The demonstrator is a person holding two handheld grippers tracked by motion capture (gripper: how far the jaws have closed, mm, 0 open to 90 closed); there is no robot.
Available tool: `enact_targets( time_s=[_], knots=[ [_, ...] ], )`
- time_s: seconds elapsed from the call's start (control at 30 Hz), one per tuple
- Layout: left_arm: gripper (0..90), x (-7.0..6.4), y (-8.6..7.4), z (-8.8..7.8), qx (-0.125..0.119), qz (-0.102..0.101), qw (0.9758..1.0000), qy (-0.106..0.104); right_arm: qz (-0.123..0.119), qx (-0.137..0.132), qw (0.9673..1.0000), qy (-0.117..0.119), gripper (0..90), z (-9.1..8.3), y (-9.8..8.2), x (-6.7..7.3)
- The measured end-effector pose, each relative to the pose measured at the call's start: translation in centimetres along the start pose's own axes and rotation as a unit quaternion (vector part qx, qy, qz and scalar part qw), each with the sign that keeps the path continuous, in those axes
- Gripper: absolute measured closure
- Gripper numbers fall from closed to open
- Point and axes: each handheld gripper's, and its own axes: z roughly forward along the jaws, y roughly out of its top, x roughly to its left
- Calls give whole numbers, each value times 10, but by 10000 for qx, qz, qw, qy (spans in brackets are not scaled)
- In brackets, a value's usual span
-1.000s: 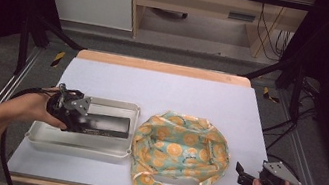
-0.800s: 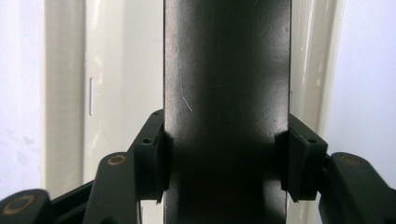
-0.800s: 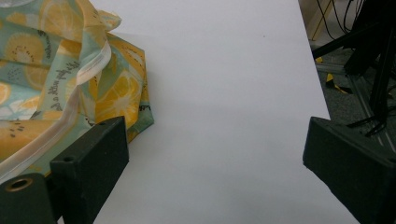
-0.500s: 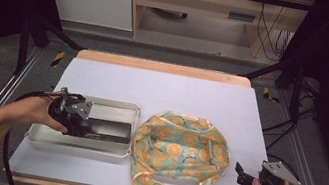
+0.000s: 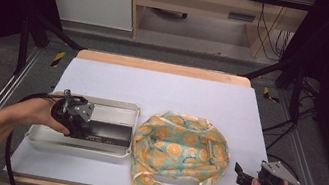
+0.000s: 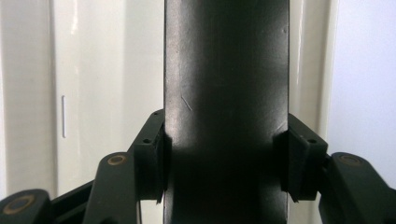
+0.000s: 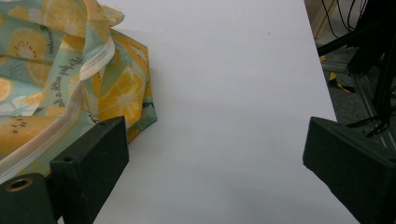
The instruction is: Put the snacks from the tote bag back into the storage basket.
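The white table [image 5: 163,89] carried a fruit-print cloth bag [image 5: 180,151] and, just left of it, a shallow metal tray [image 5: 114,109]; inside the tray lay a dark rectangular box [image 6: 226,93], with the left gripper [image 6: 226,172] clamped across its width; the right gripper [image 7: 212,154] waited gaping, empty, beside the bag; the grasp looked made, so lifting the box clear of the tray probably came next.
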Motion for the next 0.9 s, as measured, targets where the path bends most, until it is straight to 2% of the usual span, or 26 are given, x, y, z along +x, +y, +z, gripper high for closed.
enact_targets(
  time_s=[0.23, 0.43, 0.9],
  knots=[
    [431, 0, 0, 3, 32, 45, 10000, -4, -19, -1, 10000, 14, 77, 1, 0, 1],
    [431, 1, -3, 8, -42, -7, 10000, -71, -17, 28, 10000, 38, 77, 1, 0, 1],
    [430, 0, -5, 12, -111, 38, 9998, -142, -53, 48, 10000, 47, 77, 2, 0, 2]
  ],
)
